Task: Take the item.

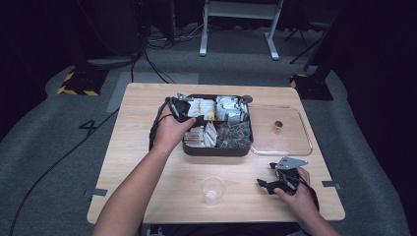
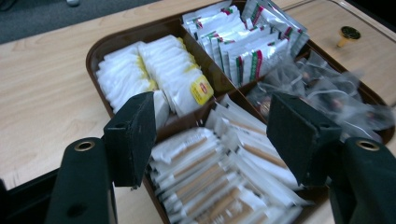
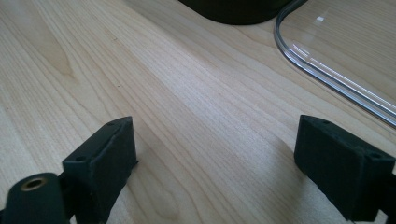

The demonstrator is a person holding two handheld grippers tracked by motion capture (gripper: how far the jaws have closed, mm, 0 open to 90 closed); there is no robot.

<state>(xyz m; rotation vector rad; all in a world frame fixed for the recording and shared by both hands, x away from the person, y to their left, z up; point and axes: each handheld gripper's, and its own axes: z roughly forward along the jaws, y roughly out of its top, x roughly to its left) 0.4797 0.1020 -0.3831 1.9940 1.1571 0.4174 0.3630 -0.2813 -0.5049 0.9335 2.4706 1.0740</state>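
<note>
The left hand-held gripper (image 2: 212, 135) hovers with its jaws apart and nothing between them, low in the left gripper view over the brown tray (image 2: 135, 35). Beneath it lie the paper stick packets (image 2: 219, 175), their long axes running from lower left to upper right. At the lower right of the high view, the right hand-held gripper (image 1: 268, 178) rests on the counter (image 1: 142, 162), its jaws apart too, beside a clear cup (image 1: 213, 191).

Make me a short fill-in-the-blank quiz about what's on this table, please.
1. The brown tray is split into ____ compartments.
2. The left gripper hovers over the tray with its jaws ____.
3. The clear lid lies to the tray's ____.
4. The plastic cup holds ____.

Missing words: four; open; right; nothing
</note>
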